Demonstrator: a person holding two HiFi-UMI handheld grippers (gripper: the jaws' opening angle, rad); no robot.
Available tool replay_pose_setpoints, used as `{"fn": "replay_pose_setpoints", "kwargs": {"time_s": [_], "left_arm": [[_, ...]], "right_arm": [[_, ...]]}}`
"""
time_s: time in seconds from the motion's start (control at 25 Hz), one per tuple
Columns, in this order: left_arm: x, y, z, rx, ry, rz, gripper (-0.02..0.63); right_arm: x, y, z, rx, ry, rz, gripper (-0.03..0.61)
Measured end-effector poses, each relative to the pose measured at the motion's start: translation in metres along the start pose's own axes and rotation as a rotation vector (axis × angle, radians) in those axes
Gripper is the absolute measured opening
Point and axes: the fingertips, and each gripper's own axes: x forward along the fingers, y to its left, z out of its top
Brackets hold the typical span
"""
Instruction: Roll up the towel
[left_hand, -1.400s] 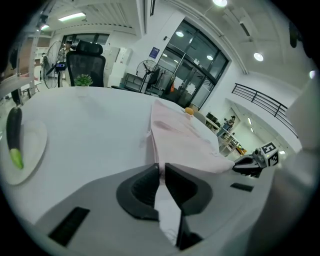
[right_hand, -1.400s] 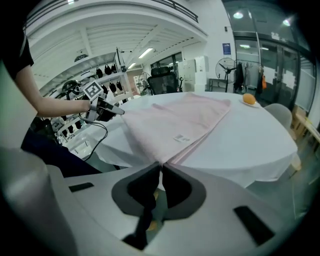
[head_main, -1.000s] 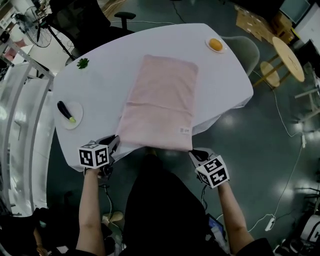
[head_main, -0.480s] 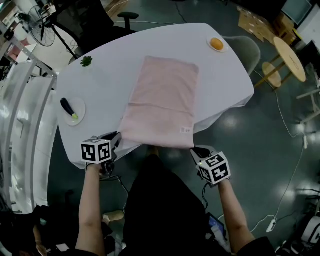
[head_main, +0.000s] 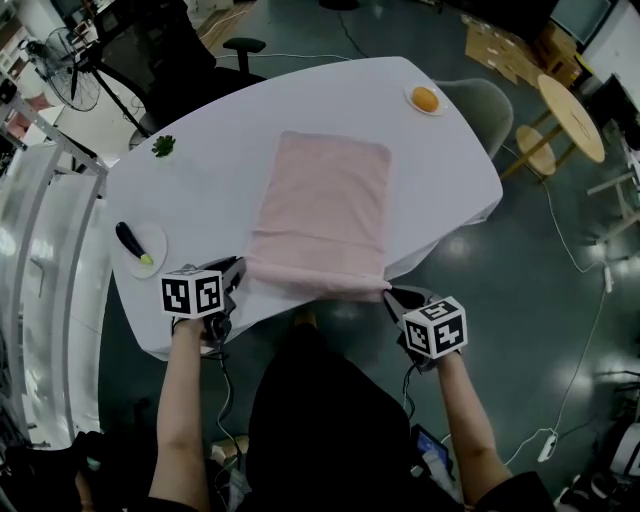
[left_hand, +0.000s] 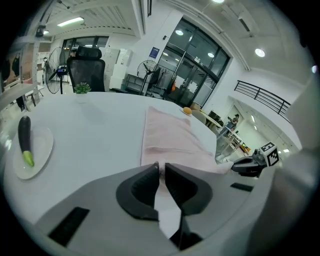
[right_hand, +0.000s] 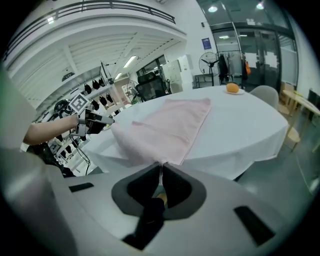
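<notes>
1. Towel (head_main: 325, 205): pink, lying lengthwise in the middle of the white tabletop (head_main: 200, 190). Far end is flat; near edge is raised into a low fold between the two grippers.
2. Left gripper (head_main: 238, 270): jaws pressed together, pinching the towel's near-left corner.
3. Right gripper (head_main: 390, 294): jaws pressed together, pinching the near-right corner, at the tabletop's near edge.
4. Left side: eggplant (head_main: 130, 242) on a plate (head_main: 152, 262); green sprig (head_main: 163, 146) at far left.
5. Far right: orange (head_main: 425, 98) near the edge, well apart from the towel.
</notes>
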Motion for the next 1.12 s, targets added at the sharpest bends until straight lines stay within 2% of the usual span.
{"fn": "replay_pose_setpoints", "kwargs": {"time_s": [0.44, 0.76, 0.92, 1.12], "left_arm": [[0.044, 0.012, 0.028, -0.017, 0.069, -0.017, 0.059], [0.074, 0.022, 0.036, -0.040, 0.116, -0.016, 0.076], [0.079, 0.027, 0.032, -0.070, 0.126, -0.014, 0.161], [0.069, 0.033, 0.034, -0.118, 0.084, -0.024, 0.236]], "right_arm": [[0.026, -0.038, 0.039, 0.095, 0.012, -0.045, 0.028], [0.047, -0.064, 0.046, 0.140, 0.051, -0.092, 0.028], [0.058, -0.074, 0.033, 0.186, 0.079, -0.112, 0.038], [0.053, -0.086, 0.037, 0.260, 0.044, -0.150, 0.122]]}}
